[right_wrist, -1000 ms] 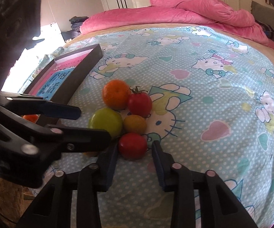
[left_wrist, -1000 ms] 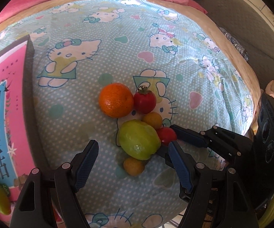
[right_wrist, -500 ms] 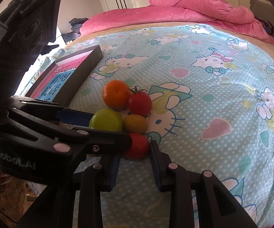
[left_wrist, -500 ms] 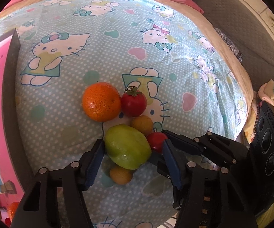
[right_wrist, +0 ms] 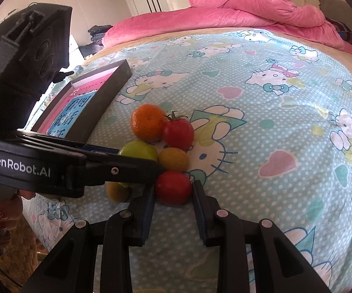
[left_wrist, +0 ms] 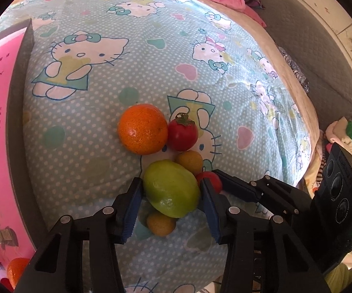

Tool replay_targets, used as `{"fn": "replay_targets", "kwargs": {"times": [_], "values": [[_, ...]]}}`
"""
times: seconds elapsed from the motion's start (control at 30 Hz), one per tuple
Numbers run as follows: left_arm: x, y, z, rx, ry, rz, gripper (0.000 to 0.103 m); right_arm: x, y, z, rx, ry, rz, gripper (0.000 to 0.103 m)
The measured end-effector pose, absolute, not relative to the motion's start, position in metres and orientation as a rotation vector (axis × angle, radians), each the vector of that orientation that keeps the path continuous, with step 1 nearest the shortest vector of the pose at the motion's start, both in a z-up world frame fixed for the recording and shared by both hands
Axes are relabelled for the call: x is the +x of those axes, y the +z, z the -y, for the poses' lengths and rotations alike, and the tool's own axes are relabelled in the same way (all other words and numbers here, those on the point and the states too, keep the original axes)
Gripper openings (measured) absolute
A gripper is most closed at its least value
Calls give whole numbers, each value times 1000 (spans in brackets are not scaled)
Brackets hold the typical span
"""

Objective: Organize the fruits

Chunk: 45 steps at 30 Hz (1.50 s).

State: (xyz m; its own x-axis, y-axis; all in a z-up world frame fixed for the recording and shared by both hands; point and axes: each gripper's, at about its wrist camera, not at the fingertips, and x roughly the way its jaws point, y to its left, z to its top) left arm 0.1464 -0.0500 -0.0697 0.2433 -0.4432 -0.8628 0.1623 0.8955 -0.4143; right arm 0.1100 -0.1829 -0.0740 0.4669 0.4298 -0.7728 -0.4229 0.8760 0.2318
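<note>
Several fruits lie clustered on the Hello Kitty bedsheet. My left gripper [left_wrist: 171,195] is shut on the green fruit [left_wrist: 171,188], its pads against both sides. My right gripper [right_wrist: 173,193] is shut on a small red tomato [right_wrist: 173,187], which also shows in the left wrist view [left_wrist: 211,177]. Behind them lie an orange [left_wrist: 142,129], a stemmed red tomato [left_wrist: 182,134] and a small yellow-orange fruit [left_wrist: 190,161]. Another small yellow fruit [left_wrist: 161,223] lies under the green fruit. In the right wrist view the left gripper's arm hides part of the green fruit [right_wrist: 138,150].
A dark-rimmed box [left_wrist: 19,131] with a pink lining stands at the left and holds an orange fruit [left_wrist: 16,269]. A pink blanket [right_wrist: 249,12] lies at the far end of the bed. The bed's edge [left_wrist: 285,63] runs along the right.
Both grippers have moved forward and closed. The left jaws went from wide open to gripping the green fruit. The right jaws closed on the small red tomato.
</note>
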Motion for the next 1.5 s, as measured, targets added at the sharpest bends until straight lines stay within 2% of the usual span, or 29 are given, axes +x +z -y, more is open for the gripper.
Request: {"fn": "replay_targets", "kwargs": {"times": [0.87, 1.5], "values": [[108, -33, 10, -280, -346, -1185, 49, 89, -49, 189, 41, 569, -848, 31], [86, -12, -14, -290, -329, -1132, 48, 59, -19, 153, -10, 647, -754, 31]]}}
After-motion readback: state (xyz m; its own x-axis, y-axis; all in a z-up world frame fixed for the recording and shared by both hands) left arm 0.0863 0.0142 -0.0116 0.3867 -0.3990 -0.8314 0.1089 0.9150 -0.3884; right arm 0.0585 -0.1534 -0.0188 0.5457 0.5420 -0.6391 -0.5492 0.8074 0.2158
